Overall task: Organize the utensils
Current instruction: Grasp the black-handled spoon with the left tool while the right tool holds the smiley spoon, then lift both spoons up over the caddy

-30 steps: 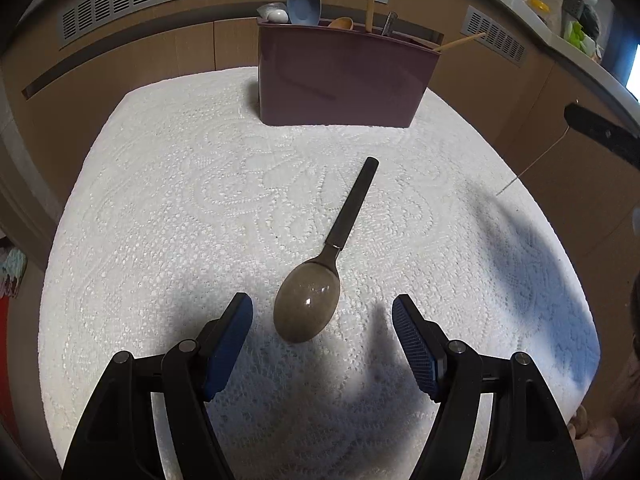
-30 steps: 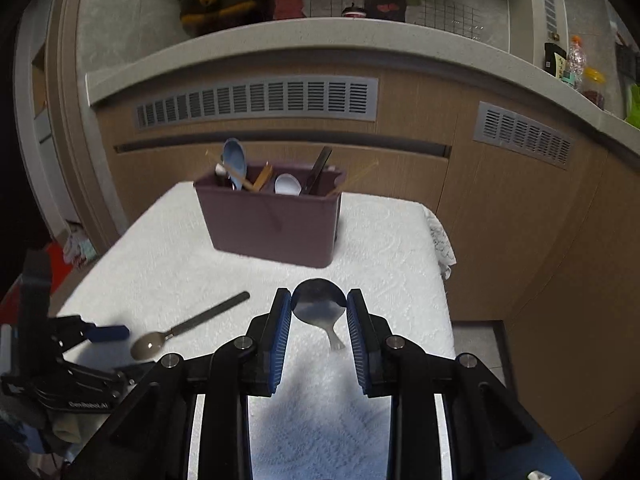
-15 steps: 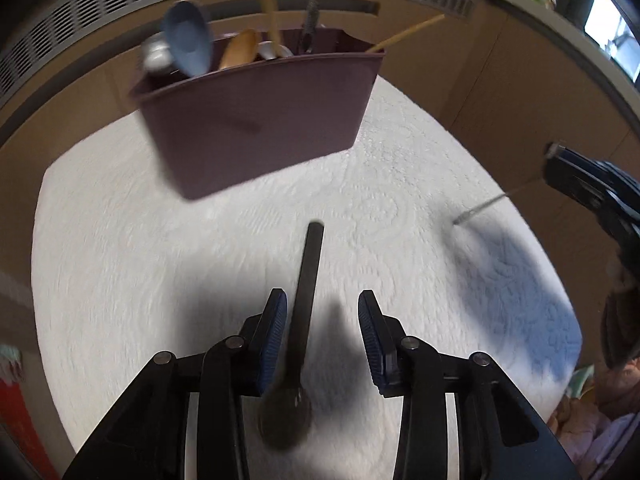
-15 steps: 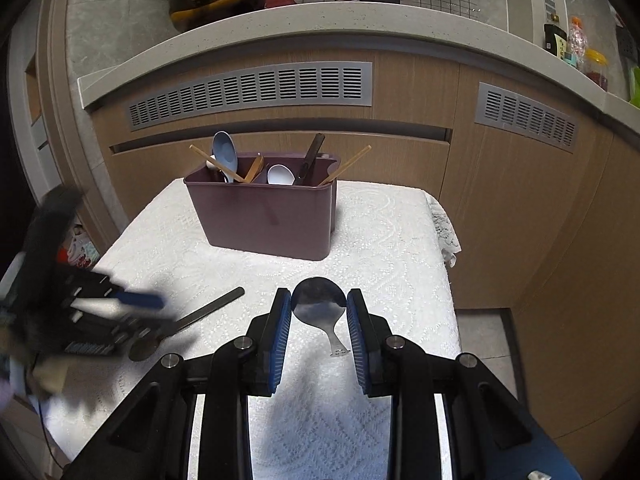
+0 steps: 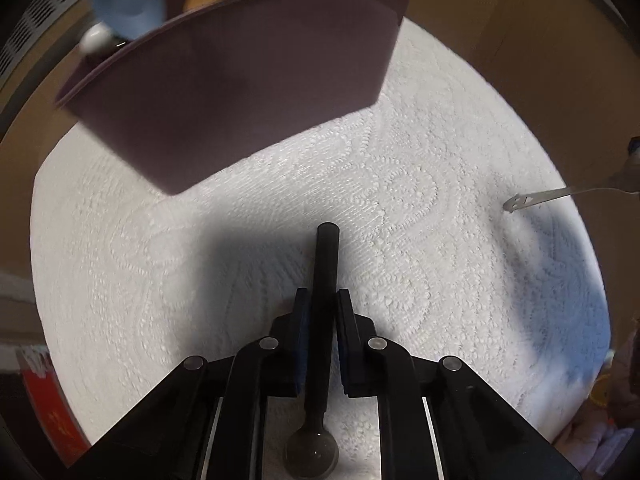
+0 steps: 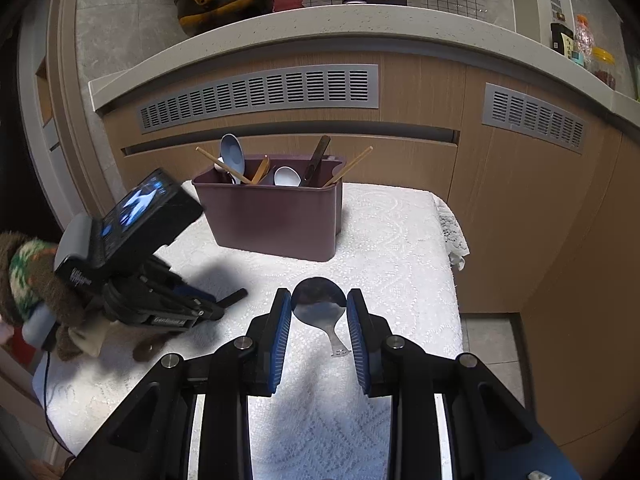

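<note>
Left gripper [image 5: 320, 312] pinches black-handled spoon [image 5: 325, 280] low over cloth [image 5: 440, 240]; right gripper [image 6: 319, 312] clamps steel spoon [image 6: 318, 304]. Risk: long handle pivots, clips holder [image 6: 276, 216] rim.

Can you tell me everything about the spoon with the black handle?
The black-handled spoon has a long, straight, dark handle and a brownish, shiny bowl. The left gripper is shut on the handle partway along it, with the bowl nearest the camera and the handle end pointing toward the maroon utensil caddy. Below it lies the white lace tablecloth.
</note>
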Demonstrator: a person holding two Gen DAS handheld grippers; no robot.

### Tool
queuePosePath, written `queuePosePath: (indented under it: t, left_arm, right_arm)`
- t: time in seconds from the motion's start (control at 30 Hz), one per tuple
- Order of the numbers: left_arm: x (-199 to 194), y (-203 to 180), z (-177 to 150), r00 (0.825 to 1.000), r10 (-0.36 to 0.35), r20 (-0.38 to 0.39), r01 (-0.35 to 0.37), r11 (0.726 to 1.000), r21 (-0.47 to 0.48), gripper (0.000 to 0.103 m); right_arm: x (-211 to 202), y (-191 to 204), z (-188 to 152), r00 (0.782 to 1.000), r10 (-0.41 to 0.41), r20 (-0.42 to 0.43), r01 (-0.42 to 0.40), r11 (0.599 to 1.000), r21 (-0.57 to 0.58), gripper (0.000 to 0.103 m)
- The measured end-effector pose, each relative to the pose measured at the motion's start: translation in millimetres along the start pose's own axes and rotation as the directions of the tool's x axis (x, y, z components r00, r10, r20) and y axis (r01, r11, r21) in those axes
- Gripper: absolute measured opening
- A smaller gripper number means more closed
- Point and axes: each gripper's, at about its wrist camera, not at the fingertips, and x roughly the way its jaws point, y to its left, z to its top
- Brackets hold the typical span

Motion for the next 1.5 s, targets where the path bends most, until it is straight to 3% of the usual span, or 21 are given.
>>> queuePosePath:
  t: [0.1, 0.17, 0.27, 0.3, 0.47, 0.67, 0.83, 0.93, 1.0, 1.13, 1.2, 1.3, 1.5]
  left_arm:
    - [-16.7, 7.7, -21.3, 0.994, -0.002, 0.113, 0.009, 0.998, -0.067, 0.013]
    - [-33.7, 14.5, -38.0, 0.979, -0.027, 0.202, 0.054, 0.990, -0.132, 0.013]
    - [-66.4, 14.8, -62.9, 0.933, -0.035, 0.357, 0.107, 0.977, -0.184, 0.013]
    - [-79.2, 11.4, -71.1, 0.910, -0.033, 0.414, 0.121, 0.975, -0.188, 0.013]
    - [-120.9, 4.6, -81.3, 0.836, -0.024, 0.548, 0.147, 0.972, -0.183, 0.012]
    - [-140.3, 7.9, -86.6, 0.808, -0.017, 0.589, 0.155, 0.971, -0.183, 0.011]
    - [-143.4, 9.6, -88.7, 0.799, -0.021, 0.600, 0.157, 0.972, -0.175, 0.010]
    - [-141.6, 12.8, -86.7, 0.809, -0.011, 0.588, 0.151, 0.970, -0.189, 0.010]
    - [-134.3, 20.8, -83.4, 0.831, 0.012, 0.555, 0.137, 0.965, -0.225, 0.011]
    - [-96.7, 32.2, -72.7, 0.911, 0.025, 0.412, 0.105, 0.951, -0.290, 0.017]
    - [-71.2, 35.1, -68.4, 0.944, -0.010, 0.329, 0.121, 0.939, -0.321, 0.031]
    - [-44.0, 33.5, -63.2, 0.966, -0.031, 0.256, 0.121, 0.931, -0.345, 0.031]
    - [-6.4, 25.9, -15.5, 0.997, 0.033, 0.071, -0.012, 0.961, -0.277, 0.031]
  right_arm:
    - [-3.1, -0.4, 1.2, 1.000, 0.010, 0.008, -0.010, 1.000, 0.017, 0.026]
    - [-5.9, 1.1, 3.0, 1.000, 0.015, 0.010, -0.015, 1.000, 0.021, 0.026]
    - [-12.2, 6.0, 7.6, 0.999, 0.025, 0.020, -0.026, 0.999, 0.020, 0.026]
    - [-14.8, 8.8, 9.6, 0.999, 0.026, 0.027, -0.027, 1.000, 0.015, 0.026]
    - [-23.8, 20.5, 20.4, 0.999, 0.020, 0.046, -0.020, 1.000, -0.005, 0.026]
    - [-32.1, 32.2, 28.4, 0.998, 0.023, 0.065, -0.021, 0.999, -0.030, 0.026]
    - [-33.5, 36.2, 31.1, 0.997, 0.026, 0.067, -0.023, 0.999, -0.043, 0.026]
    - [-33.9, 37.7, 31.5, 0.998, 0.025, 0.064, -0.022, 0.998, -0.053, 0.026]
    - [-33.6, 37.9, 30.8, 0.998, 0.022, 0.062, -0.019, 0.998, -0.055, 0.026]
    - [-29.9, 35.5, 28.6, 0.999, 0.015, 0.052, -0.012, 0.998, -0.054, 0.026]
    - [-27.4, 32.2, 27.5, 0.999, 0.010, 0.049, -0.008, 0.999, -0.043, 0.026]
    - [-24.7, 26.5, 25.1, 0.999, 0.012, 0.048, -0.010, 1.000, -0.030, 0.026]
    - [-18.7, 22.7, 20.1, 0.999, 0.013, 0.031, -0.012, 0.999, -0.033, 0.026]
